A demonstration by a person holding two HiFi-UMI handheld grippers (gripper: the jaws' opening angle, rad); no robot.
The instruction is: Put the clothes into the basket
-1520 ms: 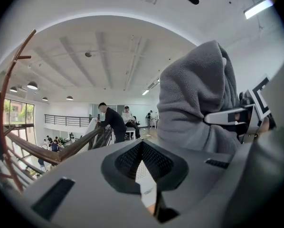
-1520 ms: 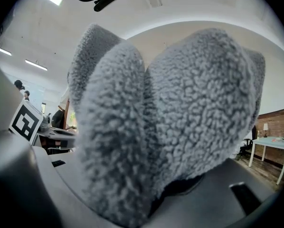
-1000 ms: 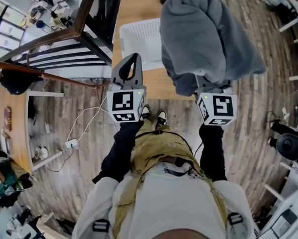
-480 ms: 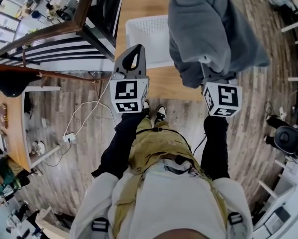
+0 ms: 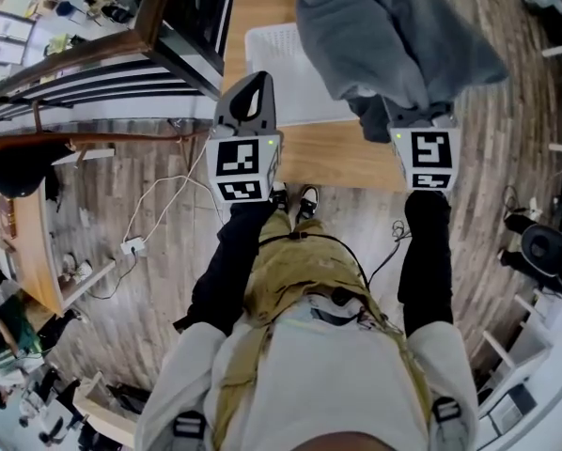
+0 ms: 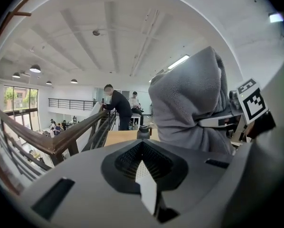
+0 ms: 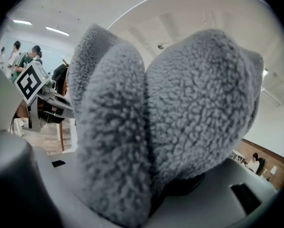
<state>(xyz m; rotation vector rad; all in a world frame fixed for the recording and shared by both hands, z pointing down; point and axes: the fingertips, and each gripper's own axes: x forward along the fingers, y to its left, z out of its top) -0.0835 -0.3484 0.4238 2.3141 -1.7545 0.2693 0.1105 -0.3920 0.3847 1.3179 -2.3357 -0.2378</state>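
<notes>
A bulky grey fleece garment (image 5: 394, 36) hangs from my right gripper (image 5: 409, 111), which is shut on it; the fleece fills the right gripper view (image 7: 161, 118) and hides the jaws there. The garment is held over the right side of a white perforated basket (image 5: 281, 73) that stands on a wooden table (image 5: 337, 153). My left gripper (image 5: 256, 83) is at the basket's near left corner, its jaws together with nothing between them. In the left gripper view the garment (image 6: 189, 99) bulges at the right, beside the right gripper's marker cube (image 6: 251, 101).
A dark railing with a wooden handrail (image 5: 168, 26) runs along the table's left side. A white cable and a power strip (image 5: 131, 247) lie on the plank floor. A dark bottle (image 6: 143, 132) stands at the table's far end, with people (image 6: 116, 106) beyond it.
Both grippers have moved forward, from the table's near edge towards the basket. The garment has travelled with the right gripper and now overlaps the basket's right side.
</notes>
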